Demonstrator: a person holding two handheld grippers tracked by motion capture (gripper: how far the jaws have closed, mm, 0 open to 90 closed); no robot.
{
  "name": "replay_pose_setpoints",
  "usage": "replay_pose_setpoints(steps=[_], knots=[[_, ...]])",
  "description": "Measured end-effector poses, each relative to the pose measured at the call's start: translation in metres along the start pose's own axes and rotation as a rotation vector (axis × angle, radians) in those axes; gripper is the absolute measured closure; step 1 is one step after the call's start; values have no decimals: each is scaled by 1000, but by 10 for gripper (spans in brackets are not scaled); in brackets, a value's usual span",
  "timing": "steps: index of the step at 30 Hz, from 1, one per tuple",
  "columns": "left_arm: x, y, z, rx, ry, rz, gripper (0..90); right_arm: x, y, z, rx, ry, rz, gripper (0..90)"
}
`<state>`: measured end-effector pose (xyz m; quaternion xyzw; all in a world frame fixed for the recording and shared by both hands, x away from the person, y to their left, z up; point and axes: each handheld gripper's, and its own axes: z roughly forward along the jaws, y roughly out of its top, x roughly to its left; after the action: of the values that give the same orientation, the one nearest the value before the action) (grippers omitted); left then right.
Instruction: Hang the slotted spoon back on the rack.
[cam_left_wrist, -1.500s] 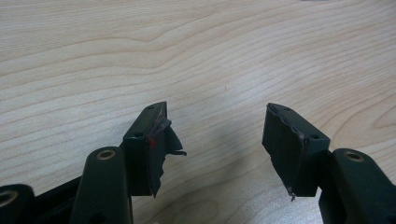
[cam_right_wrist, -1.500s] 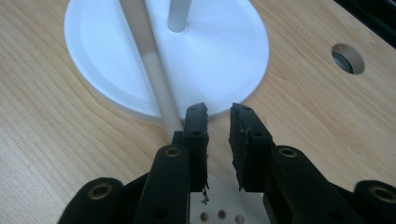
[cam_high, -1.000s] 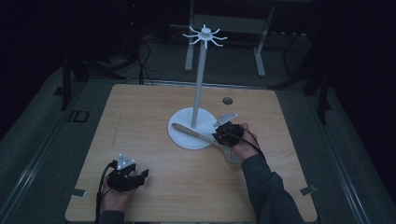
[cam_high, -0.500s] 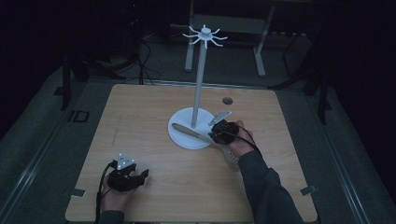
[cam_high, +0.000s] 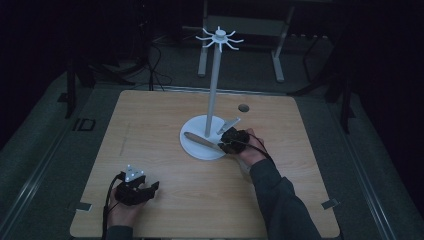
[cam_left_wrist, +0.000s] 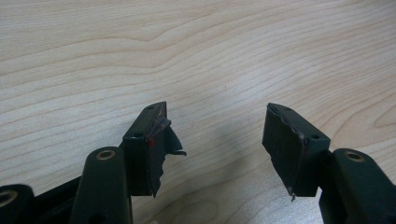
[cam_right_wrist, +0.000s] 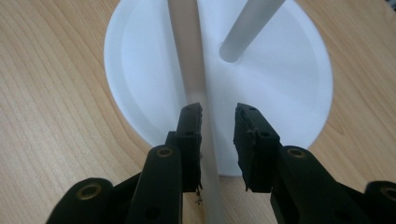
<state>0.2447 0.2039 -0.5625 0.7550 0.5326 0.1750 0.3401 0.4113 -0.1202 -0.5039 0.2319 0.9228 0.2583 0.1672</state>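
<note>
the right gripper (cam_right_wrist: 217, 114) sits at the near rim of the white stand base (cam_right_wrist: 140, 65), its jaws parted a little, straddling the handle of a long pale utensil (cam_right_wrist: 189, 60) that lies across the base. the handle passes between the jaws, close against the left one; there is a visible gap on the other side, so the grip is not yet made. judgement: the step in hand is taking hold of this utensil, presumably to lift it toward the hooks at the top of the stand.

to do it well, centre the handle between the jaws before closing, close firmly on the narrow part, and lift straight off the base so the far end does not drag.

the upright pole (cam_right_wrist: 250, 28) rises from the base centre, just beside the utensil and beyond the jaws; it is the chief obstruction, and a sideways swing would strike it. the hook crown (cam_high: 219, 38) stands high above the base.

the left gripper (cam_high: 137, 187) rests well apart from the base, near the table's (cam_high: 165, 120) front edge, jaws wide and empty. a small dark hole (cam_high: 243, 107) lies behind the base.
</note>
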Motion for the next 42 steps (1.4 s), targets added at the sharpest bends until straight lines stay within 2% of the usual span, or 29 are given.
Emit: replay_pose_setpoints(steps=[10, 14, 19, 34, 35, 38, 42], knots=[[0, 0, -1, 0, 3, -5, 410, 0, 5, 19, 22, 33, 21, 689], [0, -1, -1, -1, 3, -3, 409, 1, 9, 26, 54, 37, 3, 679], [1, -1, -2, -3, 5, -3, 409, 2, 16, 33, 69, 48, -11, 673], [4, -3, -4, -9, 7, -16, 409, 0, 27, 52, 139, 92, -13, 695], [4, -3, -4, -9, 7, -17, 409, -1, 28, 56, 165, 102, -13, 702], [4, -3, -4, -7, 6, -14, 409, -2, 29, 58, 180, 114, -6, 715], [4, -3, -4, -7, 5, -14, 409, -2, 31, 58, 190, 108, -33, 735]])
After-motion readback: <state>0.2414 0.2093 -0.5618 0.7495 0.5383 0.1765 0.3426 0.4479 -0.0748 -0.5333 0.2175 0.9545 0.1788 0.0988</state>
